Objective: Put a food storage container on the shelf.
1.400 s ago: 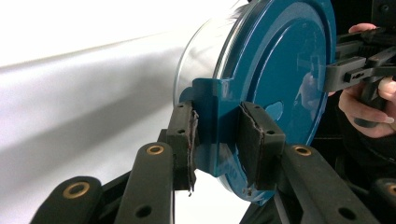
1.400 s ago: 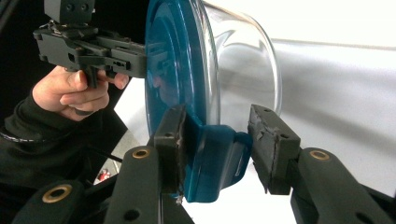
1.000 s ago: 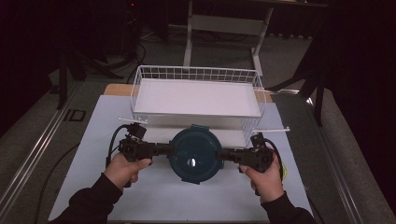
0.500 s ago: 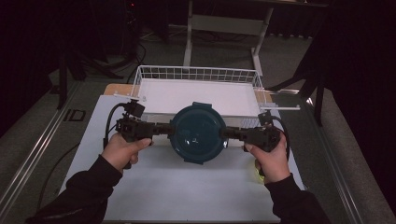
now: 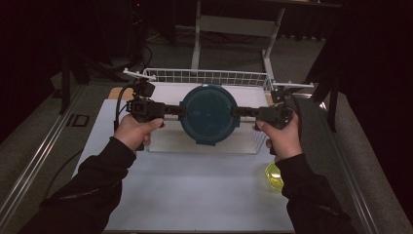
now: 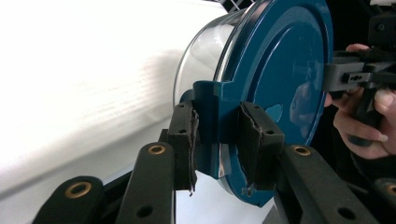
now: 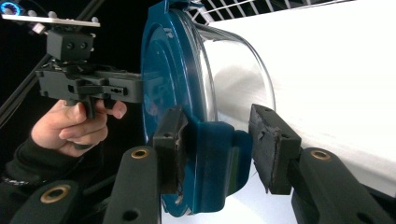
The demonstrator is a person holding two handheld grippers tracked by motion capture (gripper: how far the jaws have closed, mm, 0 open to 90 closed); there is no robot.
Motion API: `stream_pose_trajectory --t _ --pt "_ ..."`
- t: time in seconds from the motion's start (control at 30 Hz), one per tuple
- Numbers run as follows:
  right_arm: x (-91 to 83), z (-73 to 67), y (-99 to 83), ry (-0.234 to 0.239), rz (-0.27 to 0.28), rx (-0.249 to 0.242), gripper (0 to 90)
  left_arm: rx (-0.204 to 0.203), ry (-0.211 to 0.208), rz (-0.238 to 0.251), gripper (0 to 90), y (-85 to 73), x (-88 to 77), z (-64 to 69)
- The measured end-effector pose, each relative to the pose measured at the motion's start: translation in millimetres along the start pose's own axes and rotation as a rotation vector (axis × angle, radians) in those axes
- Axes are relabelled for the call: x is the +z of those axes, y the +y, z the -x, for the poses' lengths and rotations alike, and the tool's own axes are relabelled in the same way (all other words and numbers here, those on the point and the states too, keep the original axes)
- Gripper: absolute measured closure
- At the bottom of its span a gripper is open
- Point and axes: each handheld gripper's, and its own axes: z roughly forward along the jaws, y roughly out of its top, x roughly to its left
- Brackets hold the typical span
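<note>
High view: we hold the container (image 5: 208, 114) between left tongs (image 5: 171, 111) and right tongs (image 5: 239, 111), above the basket (image 5: 204, 76).

Left gripper view: pads clamp its lid clip (image 6: 212, 133).

Right gripper view: one pad stands clear; it could slip and drop.

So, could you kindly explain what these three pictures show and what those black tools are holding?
A person holds a hand-operated gripping tool in each hand. The high view looks down on the white table; the other two views come from cameras riding on each tool. The left tool and right tool each grip a side clip of a round glass container with a blue lid, held above a white wire basket. In the left gripper view the pads clamp the clip; in the right gripper view one pad stands slightly off. A yellow object lies on the table.
</note>
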Motion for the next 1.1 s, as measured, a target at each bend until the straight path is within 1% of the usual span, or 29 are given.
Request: stream_pose_trajectory --t 0.03,0.07,0.1,0.13,0.23,0.27,0.33,0.37,0.4,0.47,0.57,0.6,0.67,0.7,0.73,0.77,0.8,0.83,0.87,0.9,0.97,1.03,1.1 --pt "2.1 2.8 2.3 -0.001 0.002 0.009 57.1 -0.006 0.012 0.005 67.8 1.4 1.7 -0.7" --pt "3.8 5.2 5.1 -0.007 -0.006 0.016 56.8 -0.006 0.015 0.004 67.9 2.9 3.3 -1.3" --pt "5.0 8.2 7.5 -0.01 -0.004 0.02 56.8 -0.015 0.01 0.008 67.9 5.0 3.9 -2.8" --pt "5.5 10.4 9.8 -0.006 -0.001 0.031 56.8 -0.015 0.004 0.007 67.8 7.6 4.3 -3.8" --pt "6.3 13.7 18.3 -0.002 0.003 0.035 56.8 -0.026 -0.004 0.014 67.9 14.8 5.0 -6.1" --pt "6.7 15.4 21.6 0.001 -0.005 0.039 56.7 -0.033 -0.007 0.015 67.9 16.6 5.4 -7.0" --pt "8.2 20.5 26.3 0.008 -0.014 0.062 56.1 -0.055 -0.022 0.02 67.9 19.0 6.8 -9.7" --pt "8.8 25.1 28.4 0.014 -0.022 0.081 55.8 -0.059 -0.023 0.028 67.7 19.5 8.1 -10.1" --pt "10.0 29.4 28.9 0.016 -0.013 0.105 55.5 -0.067 -0.024 0.029 67.0 20.8 9.3 -10.9" --pt "12.4 36.6 30.5 0.028 -0.013 0.137 55.4 -0.081 -0.024 0.04 66.1 22.0 11.2 -12.4" --pt "14.0 41.1 32.8 0.029 -0.018 0.15 55.1 -0.081 -0.029 0.034 64.8 25.7 13.3 -14.8" --pt "14.6 41.7 33.7 0.021 -0.018 0.153 55.0 -0.084 -0.028 0.035 64.3 26.8 14.2 -15.9" --pt "15.7 42.0 37.0 0.001 -0.029 0.146 54.9 -0.104 -0.036 0.046 63.3 28.5 17.0 -20.3" --pt "16.8 42.0 38.1 -0.013 -0.022 0.141 55.0 -0.107 -0.032 0.056 62.5 29.0 18.4 -22.1" --pt "18.0 41.7 39.6 -0.028 -0.024 0.136 55.2 -0.106 -0.023 0.069 62.7 29.5 19.6 -23.0" --pt "19.3 41.1 40.4 -0.047 -0.026 0.132 56.0 -0.101 -0.01 0.071 63.2 30.2 20.9 -23.3" --pt "21.1 40.5 41.1 -0.071 -0.023 0.116 58.3 -0.099 -0.006 0.077 63.0 30.4 22.4 -24.0" --pt "21.7 40.7 41.8 -0.07 -0.018 0.12 60.2 -0.101 -0.01 0.075 62.9 30.9 23.4 -24.8" --pt "22.1 39.9 42.7 -0.082 -0.015 0.114 60.5 -0.099 -0.008 0.076 62.4 31.2 23.9 -24.8" --pt "22.6 38.2 43.5 -0.098 -0.012 0.099 60.4 -0.095 -0.005 0.08 62.3 31.2 24.2 -24.5" --pt "22.7 36.5 44.9 -0.114 -0.014 0.093 60.3 -0.082 -0.004 0.083 62.0 31.4 24.2 -24.2" --pt "22.6 34.2 45.7 -0.132 -0.016 0.079 58.2 -0.068 -0.007 0.107 61.4 30.4 23.0 -22.9" --pt "20.6 29.5 46.3 -0.157 0.002 0.053 56.8 -0.041 -0.003 0.119 59.1 28.9 21.1 -20.4"
